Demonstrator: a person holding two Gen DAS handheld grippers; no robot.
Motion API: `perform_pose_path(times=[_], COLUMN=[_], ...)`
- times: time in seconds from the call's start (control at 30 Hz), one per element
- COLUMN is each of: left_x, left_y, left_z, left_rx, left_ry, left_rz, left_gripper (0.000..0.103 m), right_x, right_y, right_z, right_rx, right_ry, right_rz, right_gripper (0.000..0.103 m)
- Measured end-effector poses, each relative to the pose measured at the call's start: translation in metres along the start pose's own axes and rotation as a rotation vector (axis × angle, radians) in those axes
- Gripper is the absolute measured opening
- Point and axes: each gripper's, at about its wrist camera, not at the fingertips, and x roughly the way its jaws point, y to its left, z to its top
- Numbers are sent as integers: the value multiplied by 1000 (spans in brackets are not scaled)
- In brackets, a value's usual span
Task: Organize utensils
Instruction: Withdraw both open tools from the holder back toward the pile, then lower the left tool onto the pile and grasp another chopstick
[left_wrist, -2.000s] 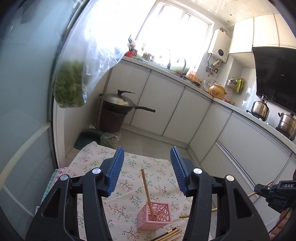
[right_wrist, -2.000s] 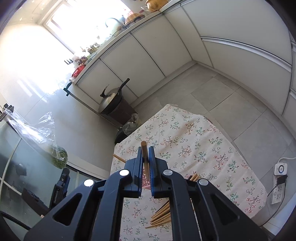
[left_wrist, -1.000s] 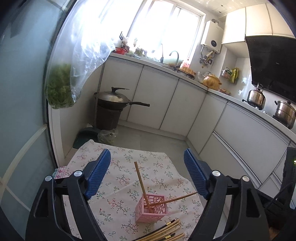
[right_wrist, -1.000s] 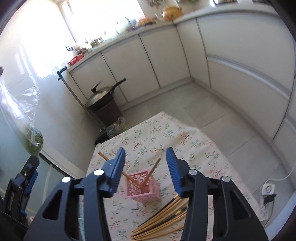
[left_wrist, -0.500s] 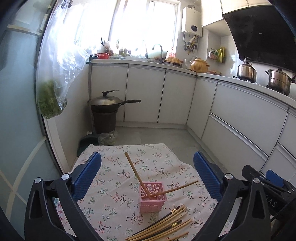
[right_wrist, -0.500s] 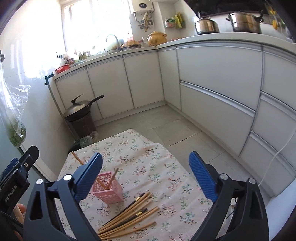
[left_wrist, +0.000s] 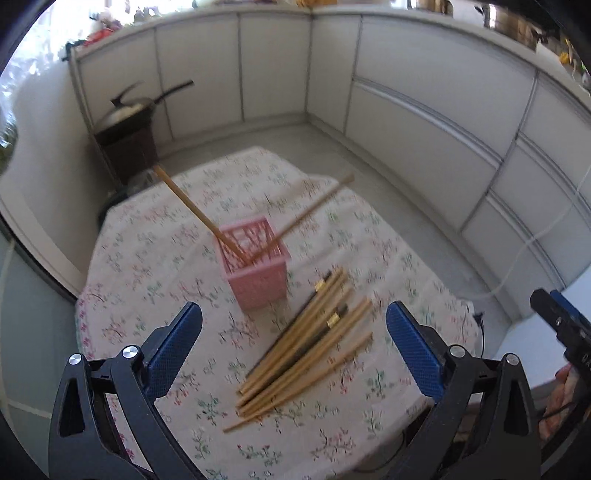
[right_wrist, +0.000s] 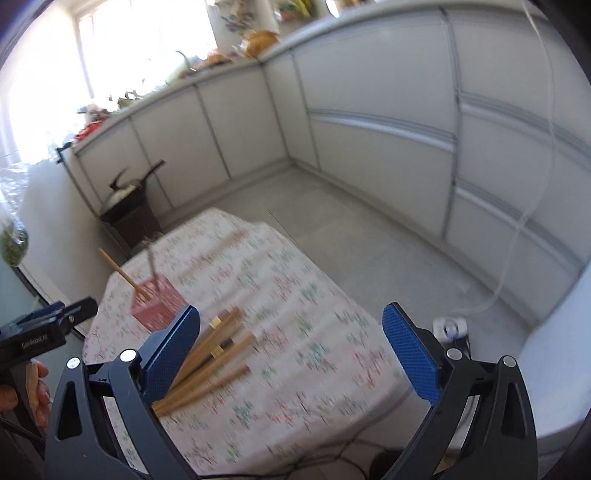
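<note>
My left claw hangs spread wide, empty, over the loose chopsticks, which lie on the flowered cloth pointing diagonally up toward the pink basket. Two sticks lean out of it. Right claw gapes empty too. Lettering on the tools is too blurred to read.

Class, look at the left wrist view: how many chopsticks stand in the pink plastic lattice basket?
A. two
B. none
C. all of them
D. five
A: two wooden chopsticks lean out of the pink plastic lattice basket, while the rest lie in a loose bundle on the floral tablecloth.
</note>
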Motion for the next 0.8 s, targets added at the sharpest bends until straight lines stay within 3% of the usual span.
perform_pose_path(times=[0.07,0.23,0.4,0.63,0.7,0.77,0.8], left_x=[30,80,112,136,148,163,172], left_y=[-12,-50,-90,-124,-135,-140,-140], left_z=[-15,-47,-59,-19,-5,1,4], left_rx=[50,222,405,489,532,541,540], left_ry=[102,239,306,325,343,391,421], left_rz=[-32,-69,-84,-94,-47,7,39], left_gripper=[96,96,96,94,90,69,65], right_x=[8,-2,11,21,24,27,29], right_y=[-18,-38,-59,-91,-97,-100,-101], right_z=[2,6,5,5,6,6,6], right_rx=[65,165,249,406,437,464,471], right_ry=[75,51,144,198,215,237,248], right_rz=[26,70,117,151,165,190,201], right_gripper=[96,96,96,96,96,96,96])
